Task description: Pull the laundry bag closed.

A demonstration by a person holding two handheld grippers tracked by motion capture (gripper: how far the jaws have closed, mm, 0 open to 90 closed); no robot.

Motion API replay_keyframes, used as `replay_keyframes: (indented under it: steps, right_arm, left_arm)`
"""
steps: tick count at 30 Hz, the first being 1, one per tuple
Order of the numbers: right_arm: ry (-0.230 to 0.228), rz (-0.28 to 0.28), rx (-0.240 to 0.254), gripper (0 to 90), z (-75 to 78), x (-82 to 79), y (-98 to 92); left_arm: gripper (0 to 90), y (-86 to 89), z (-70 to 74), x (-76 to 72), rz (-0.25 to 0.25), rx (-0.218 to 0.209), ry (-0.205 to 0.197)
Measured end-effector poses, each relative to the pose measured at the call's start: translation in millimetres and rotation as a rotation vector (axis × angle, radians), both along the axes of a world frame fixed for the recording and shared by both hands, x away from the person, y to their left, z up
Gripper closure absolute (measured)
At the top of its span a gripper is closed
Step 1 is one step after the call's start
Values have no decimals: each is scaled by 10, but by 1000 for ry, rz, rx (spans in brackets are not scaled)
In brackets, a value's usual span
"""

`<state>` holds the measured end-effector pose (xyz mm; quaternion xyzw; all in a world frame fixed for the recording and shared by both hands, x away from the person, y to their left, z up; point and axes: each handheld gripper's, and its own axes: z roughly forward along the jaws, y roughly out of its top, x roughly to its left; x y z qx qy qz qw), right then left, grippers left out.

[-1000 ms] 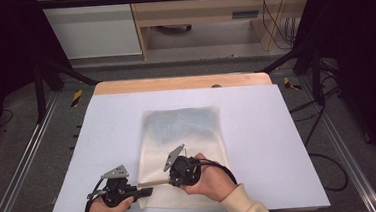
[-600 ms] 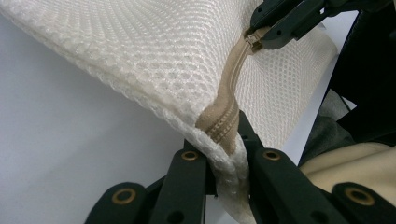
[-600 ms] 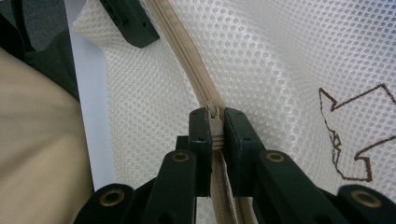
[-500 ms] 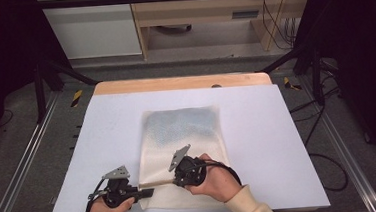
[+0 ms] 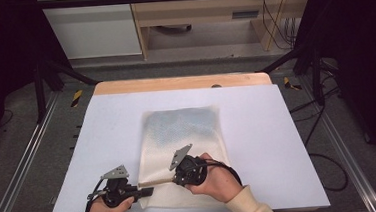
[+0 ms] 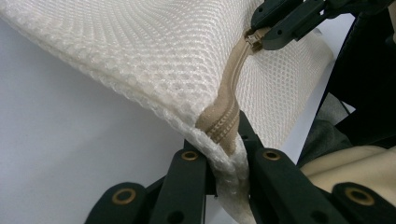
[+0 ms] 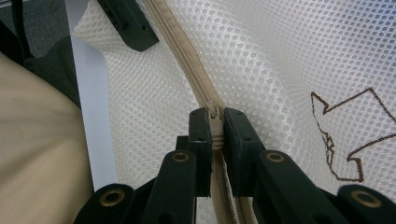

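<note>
High view: the mesh bag (image 5: 184, 151) lies mid-table, and I work its near edge at lower centre. Left gripper view: my left gripper (image 6: 229, 154) pinches the bag's corner at the zipper (image 6: 224, 107) end. Right gripper view: my right gripper (image 7: 215, 126) is clamped on the zipper pull (image 7: 215, 122). I judge zipping is underway; next calls for a steady pull along the track.

The mesh laundry bag (image 5: 184, 151) lies flat on the table (image 5: 278, 130), near the middle and toward the near edge. Its zipper (image 6: 231, 88) runs along the near end. The left gripper (image 5: 147, 191) sits at the bag's near left corner; the right gripper (image 5: 173, 169) is just to its right, on the zipper pull (image 7: 215, 116).
</note>
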<state>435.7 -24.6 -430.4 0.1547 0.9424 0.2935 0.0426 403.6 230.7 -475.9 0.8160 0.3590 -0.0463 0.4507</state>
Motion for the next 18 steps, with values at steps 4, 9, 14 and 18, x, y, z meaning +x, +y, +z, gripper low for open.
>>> replay_keyframes:
  steps: [4, 9, 14, 18]
  right_arm:
    - [-13, -7, 0, 821, -2, -52, -9]
    - [-8, -5, 4, 821, -22, -35, -15]
    - [-4, -5, -1, 821, -55, -26, -8]
    - [-7, -4, -5, 821, -45, -32, -5]
  left_arm:
    - [852, -7, 9, -13, -1, 3, -4]
    - [853, -10, 9, -10, 0, 4, -6]
    - [853, -17, 10, -16, -1, 16, -8]
    - [853, -20, 21, -21, 0, 14, -17]
